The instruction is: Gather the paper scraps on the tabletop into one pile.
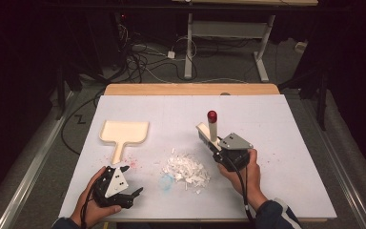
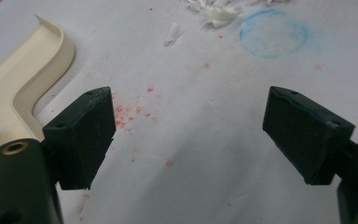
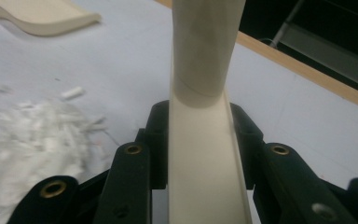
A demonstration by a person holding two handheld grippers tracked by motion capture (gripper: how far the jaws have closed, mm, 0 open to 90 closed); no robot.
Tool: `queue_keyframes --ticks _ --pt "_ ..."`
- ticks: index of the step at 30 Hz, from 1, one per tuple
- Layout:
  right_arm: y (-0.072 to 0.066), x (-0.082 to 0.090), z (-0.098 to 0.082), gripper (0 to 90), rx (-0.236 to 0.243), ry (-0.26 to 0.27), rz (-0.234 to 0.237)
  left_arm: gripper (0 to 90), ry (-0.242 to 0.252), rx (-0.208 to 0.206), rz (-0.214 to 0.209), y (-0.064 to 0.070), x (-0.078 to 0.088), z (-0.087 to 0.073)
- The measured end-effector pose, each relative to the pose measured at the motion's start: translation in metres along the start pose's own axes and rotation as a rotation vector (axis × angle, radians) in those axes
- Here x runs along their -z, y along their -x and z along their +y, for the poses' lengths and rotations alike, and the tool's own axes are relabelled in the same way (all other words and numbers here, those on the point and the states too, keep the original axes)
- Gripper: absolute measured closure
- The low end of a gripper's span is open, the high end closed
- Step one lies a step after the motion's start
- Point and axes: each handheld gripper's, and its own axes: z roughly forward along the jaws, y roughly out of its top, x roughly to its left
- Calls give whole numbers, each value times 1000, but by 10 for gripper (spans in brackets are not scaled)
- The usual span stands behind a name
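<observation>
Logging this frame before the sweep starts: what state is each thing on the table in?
Left tool: open, holding nothing, low over the white sheet.
Right tool: shut on the brush.
Brush: gripped, red-capped handle pointing up.
Dustpan: lying flat, empty, untouched.
Paper scraps: loose pile mid-table, not swept.

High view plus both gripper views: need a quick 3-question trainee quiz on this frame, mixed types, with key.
1. True or false: the left gripper is shut on the dustpan.
2. What does the right gripper hold? A) a shred of paper B) the cream brush with the red-tipped handle C) nothing
3. Fill in: the pile of white paper scraps lies on the table between the two ____.

Key
1. False. Its jaws stand wide apart over the bare white sheet, with the dustpan off to one side.
2. B
3. grippers
</observation>
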Motion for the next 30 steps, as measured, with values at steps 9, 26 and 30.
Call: queue_keyframes --ticks 9,26,30 --pt "-14 -33 -1 677 89 -36 59 159 -2 1 -2 0 -1 0" --pt "-21 -5 19 682 146 35 298 159 4 1 1 0 1 0" --pt "-6 -21 31 682 130 62 305 159 -3 4 1 -1 0 -1"
